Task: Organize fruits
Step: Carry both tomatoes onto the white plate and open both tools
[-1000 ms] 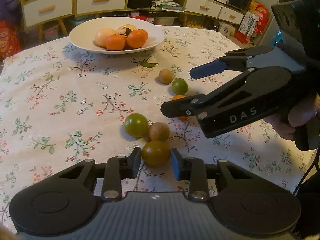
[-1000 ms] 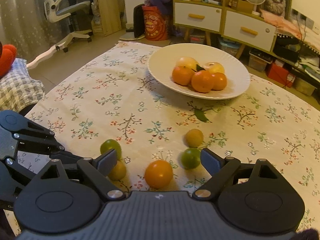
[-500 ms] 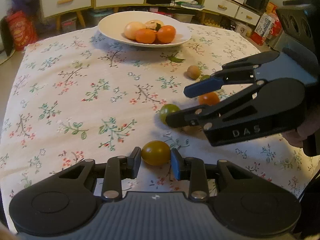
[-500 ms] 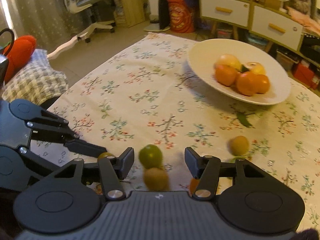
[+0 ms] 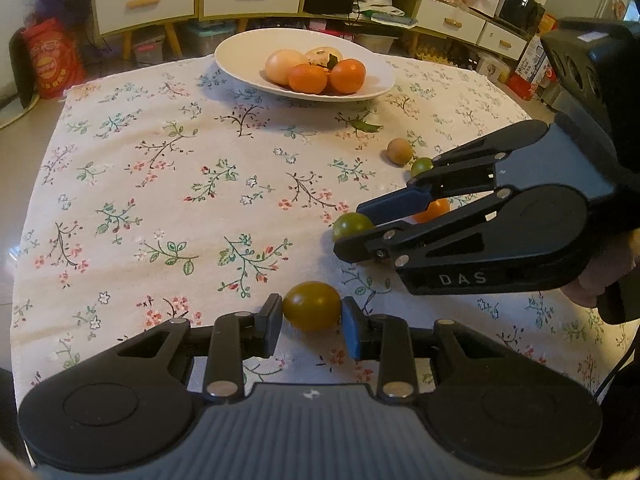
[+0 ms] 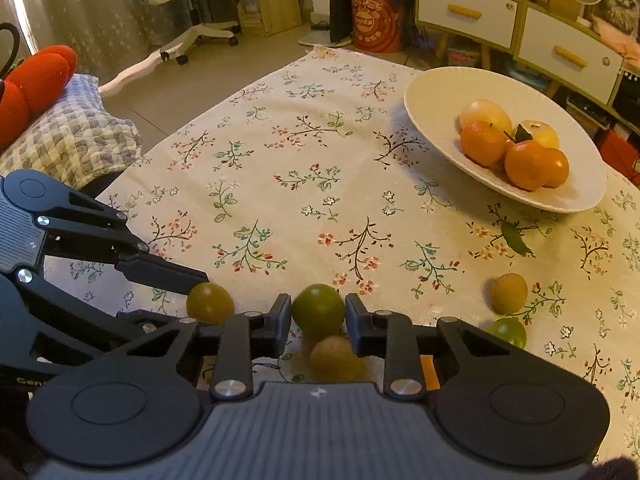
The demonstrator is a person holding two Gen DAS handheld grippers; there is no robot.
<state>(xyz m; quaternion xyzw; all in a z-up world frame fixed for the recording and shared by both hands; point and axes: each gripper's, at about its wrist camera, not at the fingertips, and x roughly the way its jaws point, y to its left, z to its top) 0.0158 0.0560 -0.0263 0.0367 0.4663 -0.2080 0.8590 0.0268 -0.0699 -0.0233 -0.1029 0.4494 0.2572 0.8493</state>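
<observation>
Left wrist view: the left gripper is closed on an olive-green fruit, its pads pressed to both sides, above the flowered tablecloth. To the right, the right gripper reaches across with a green fruit at its tips. Behind it lie an orange fruit, another green one and a brown fruit — the white bowl of oranges stands at the far edge.

Right wrist view: the right gripper has come down to a tight grip on the green fruit, pads touching both sides. A brown fruit lies just under it. The left gripper holds the olive fruit at left.
</observation>
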